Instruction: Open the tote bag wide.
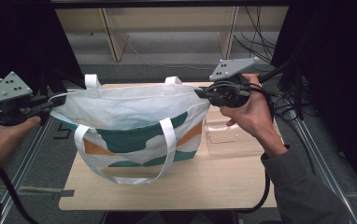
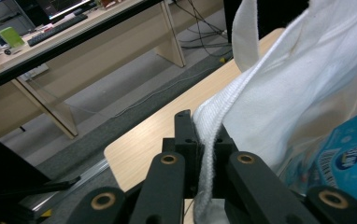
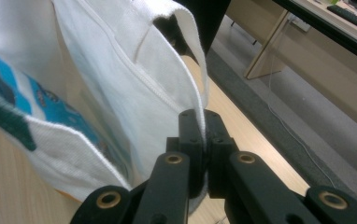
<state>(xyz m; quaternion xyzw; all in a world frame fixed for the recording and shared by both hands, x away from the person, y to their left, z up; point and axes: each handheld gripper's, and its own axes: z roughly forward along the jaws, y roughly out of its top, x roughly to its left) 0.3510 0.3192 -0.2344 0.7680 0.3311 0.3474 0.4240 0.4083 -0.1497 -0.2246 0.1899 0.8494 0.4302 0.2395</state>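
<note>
Gripping the white tote bag (image 1: 134, 114) by its rim at both ends, I hold it stretched open across the middle of the high view, its base down on the wooden table (image 1: 167, 191). Teal and orange patches run across its front panel, and one white handle loop (image 1: 125, 177) hangs down over that panel toward the lower centre of the frame; the two ends of the other handle stick up at the back rim.

My left gripper (image 1: 43, 106) sits at the left edge of the high view, its jaws clamped on the bag's left corner. In the left gripper view the thick hem (image 2: 209, 140) runs straight down between my two black jaws at lower centre, pinched tight, and a blue printed package (image 2: 349, 154) shows inside the bag at the right edge.

My right gripper (image 1: 203, 93) is at upper right of centre in the high view, closed on the bag's right corner. In the right gripper view the hem (image 3: 203, 112) disappears between the jaws at centre, with the bag wall filling the upper left.

Just right of the bag, under my right hand (image 1: 251, 114), a clear plastic bin (image 1: 228, 137) stands on the table. Pale wooden desk legs (image 1: 113, 39) rise beyond the table along the top of the frame.
</note>
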